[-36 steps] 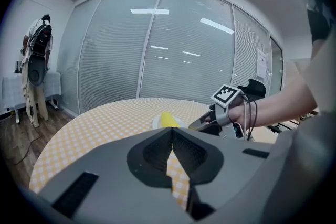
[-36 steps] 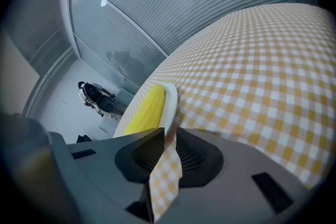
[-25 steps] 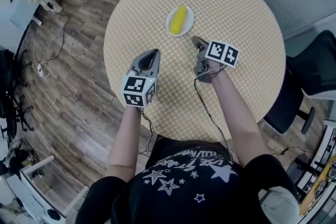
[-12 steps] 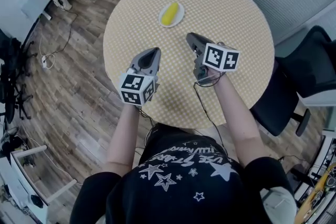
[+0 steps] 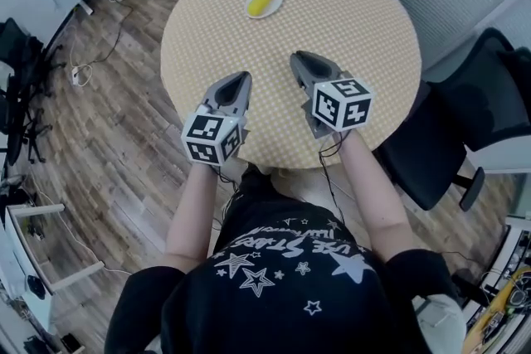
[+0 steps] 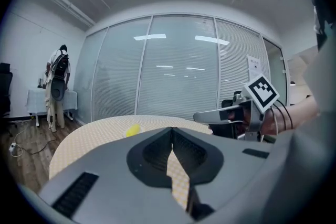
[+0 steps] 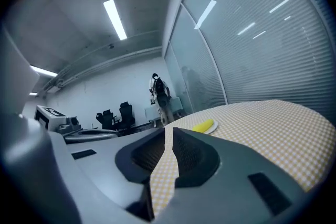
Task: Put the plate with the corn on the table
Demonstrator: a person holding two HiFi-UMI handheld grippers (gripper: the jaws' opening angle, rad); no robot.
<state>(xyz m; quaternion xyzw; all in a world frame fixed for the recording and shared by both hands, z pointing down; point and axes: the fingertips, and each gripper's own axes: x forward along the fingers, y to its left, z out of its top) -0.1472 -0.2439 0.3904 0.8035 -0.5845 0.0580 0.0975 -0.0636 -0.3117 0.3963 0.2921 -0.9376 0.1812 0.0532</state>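
Note:
On the far side of the round table with the yellow checked cloth rests a small white plate carrying a yellow corn cob. Both grippers hover over the table's near half, well short of the plate. My left gripper is shut and holds nothing. My right gripper is also shut and empty. In the left gripper view the corn lies beyond the closed tips, with the right gripper at the right. The right gripper view has the corn past its tips.
A black office chair stands close to the table's right edge. Wood floor with cables and desk legs lies to the left. A glass wall with blinds rises behind the table. The person's body is at the near edge.
Both grippers have drawn back toward the near edge and the head view has pulled away. The plate with the corn stays on the table, now farther from the grippers.

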